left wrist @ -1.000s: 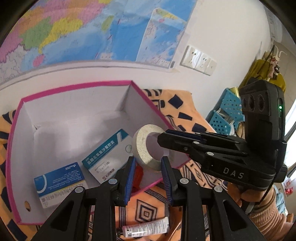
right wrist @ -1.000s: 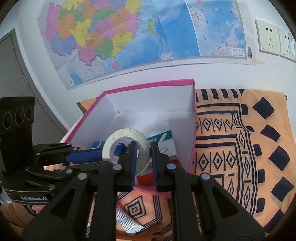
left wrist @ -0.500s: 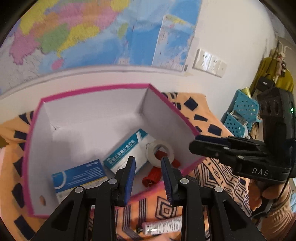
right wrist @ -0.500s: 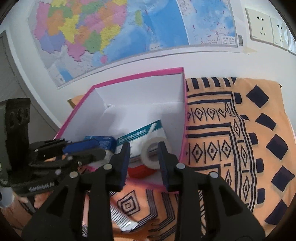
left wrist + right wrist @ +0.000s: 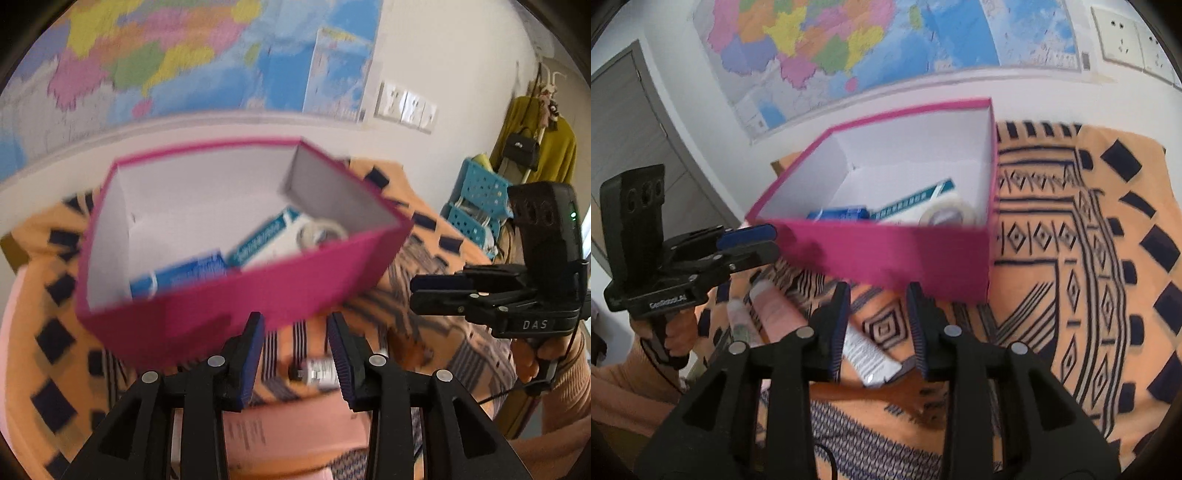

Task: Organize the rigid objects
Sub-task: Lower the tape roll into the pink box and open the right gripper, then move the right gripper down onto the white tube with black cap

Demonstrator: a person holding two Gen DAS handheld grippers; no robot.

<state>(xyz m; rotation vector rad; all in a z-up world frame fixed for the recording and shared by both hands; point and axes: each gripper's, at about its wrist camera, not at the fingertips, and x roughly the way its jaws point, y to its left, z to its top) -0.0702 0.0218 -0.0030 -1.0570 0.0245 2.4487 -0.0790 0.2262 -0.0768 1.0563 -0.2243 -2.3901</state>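
1. The tape roll lies inside the pink box, in the near right corner against the right wall. It rests tilted, its hole facing up and toward the camera, beside a teal-and-white carton whose long axis runs diagonally toward the far right. In the left wrist view the roll shows just over the near wall, blurred.
2. A blue carton lies left of the teal one, long axis roughly along the near wall.
3. A second ago the right gripper pinched the roll upright above the box; half a second ago the roll was already on the box floor.
4. The right gripper is now outside the box, in front of its near wall, jaws spread and empty. Below it a white tube lies on the orange patterned cloth, long axis slanting from upper left to lower right.
5. The left gripper has also drawn back from the box; its jaws are opening, and nothing is pressed between them. A small tube lies on the cloth beneath them, cap pointing left.
6. Two more tubes lie near the left gripper in the right wrist view.
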